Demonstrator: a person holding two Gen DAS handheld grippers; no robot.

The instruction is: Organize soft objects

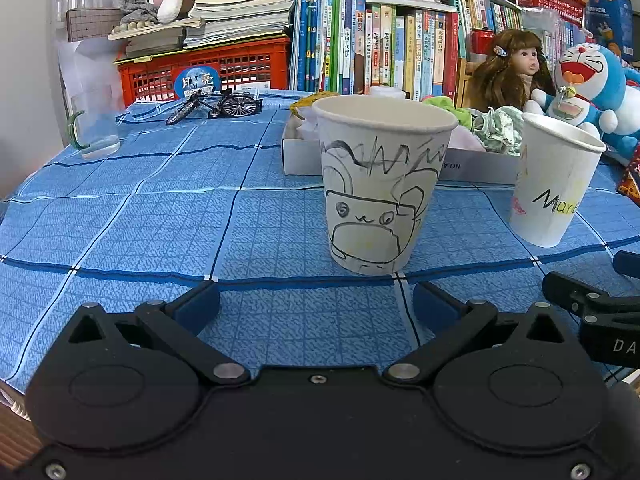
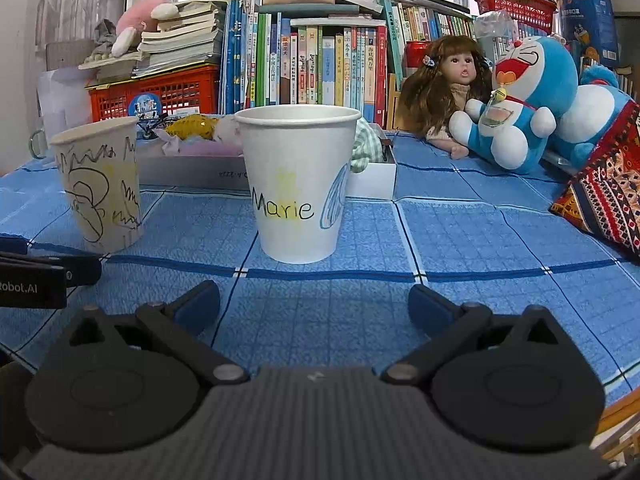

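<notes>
- Hovering low over the blue checked tabletop (image 1: 120,232), the left gripper (image 1: 316,304) is keeping its jaws spread wide with nothing between them.
- Facing it just ahead, a paper cup with a scribbled animal drawing (image 1: 380,184) is standing upright on the cloth, apart from the blue fingertips (image 1: 198,306).
- Hovering beside it, the right gripper (image 2: 314,304) is likewise holding its jaws wide and empty.
- Standing upright just ahead of the right gripper is a white paper cup marked "Marie" (image 2: 298,184), clear of the fingers.
- Sitting behind both cups, a shallow white box (image 2: 372,178) is holding a heap of soft cloth pieces (image 1: 498,130), among them yellow, pink and green-patterned ones.
- Leaning near the back right, a long-haired doll (image 2: 452,84) is sitting just beside a blue and white plush cat (image 2: 516,104).
- Lying at the right edge of the right wrist view is a patterned red cushion (image 2: 604,200).
- Resting at the far left are a clear glass mug (image 1: 94,124) and a small model bicycle (image 1: 216,106).
- Lining the back are upright books (image 2: 320,64) and a red crate (image 1: 208,66) loaded with stacked papers.
</notes>
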